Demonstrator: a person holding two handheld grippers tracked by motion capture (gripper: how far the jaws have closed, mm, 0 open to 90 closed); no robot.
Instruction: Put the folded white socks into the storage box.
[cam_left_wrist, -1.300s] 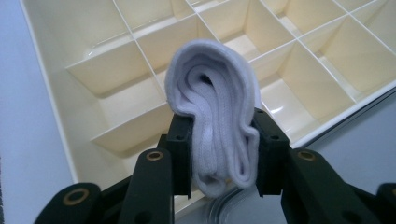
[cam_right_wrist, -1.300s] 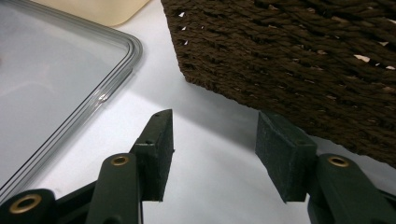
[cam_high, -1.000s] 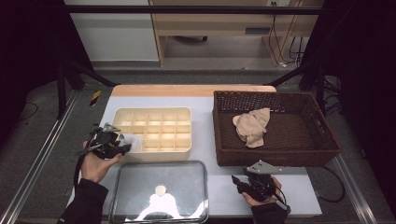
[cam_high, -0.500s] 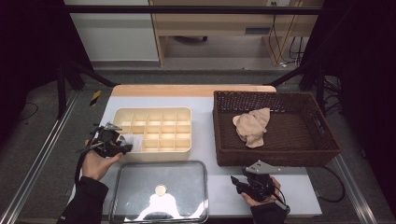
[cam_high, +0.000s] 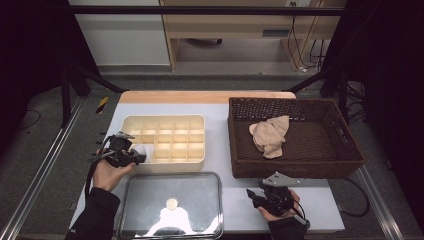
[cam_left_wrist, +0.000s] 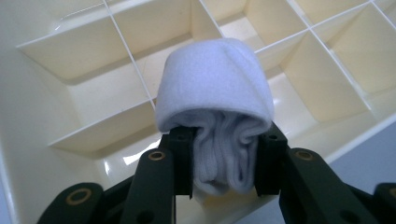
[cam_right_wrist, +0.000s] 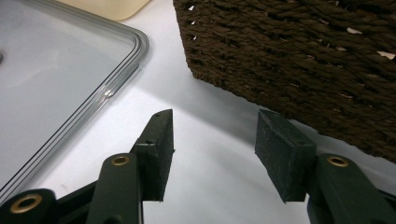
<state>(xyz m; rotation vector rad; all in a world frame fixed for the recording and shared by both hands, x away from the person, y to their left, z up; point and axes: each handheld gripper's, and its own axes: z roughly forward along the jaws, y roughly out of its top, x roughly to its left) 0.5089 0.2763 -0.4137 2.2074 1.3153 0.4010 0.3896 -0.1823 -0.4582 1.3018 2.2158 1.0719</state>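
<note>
- While the left gripper (cam_left_wrist: 224, 158) hangs over the near-left corner of the cream divider tray (cam_high: 192, 162), its two black jaws are clamped on a rolled white sock (cam_left_wrist: 215, 107); the pads press the sock's ribbed lower folds from both sides.
- Sock: rolled into a bundle, smooth cuff wrapped over the top, held above the tray's compartments in the left gripper view; whether it touches a divider I cannot tell.
- In the high view the left gripper (cam_high: 131, 152) sits at the tray's left edge, toward the near corner, the person's left hand (cam_high: 110, 172) behind it, dark sleeve trailing toward the table's near edge.
- Right gripper (cam_right_wrist: 214, 149): jaws apart, nothing between them, bare white tabletop (cam_right_wrist: 219, 186) under the gap.
- Right gripper in the high view (cam_high: 256, 196) lies well to the right of the tray and nearer the person, just in front of the brown wicker basket (cam_high: 300, 167).
- Basket stands just to the right of the tray; a crumpled beige cloth (cam_high: 270, 135) lies inside it.
- Clear lid (cam_high: 135, 200), rounded corners, lies flat on the near side of the tray, close to its front wall; its corner shows just left of the right gripper's jaws.
</note>
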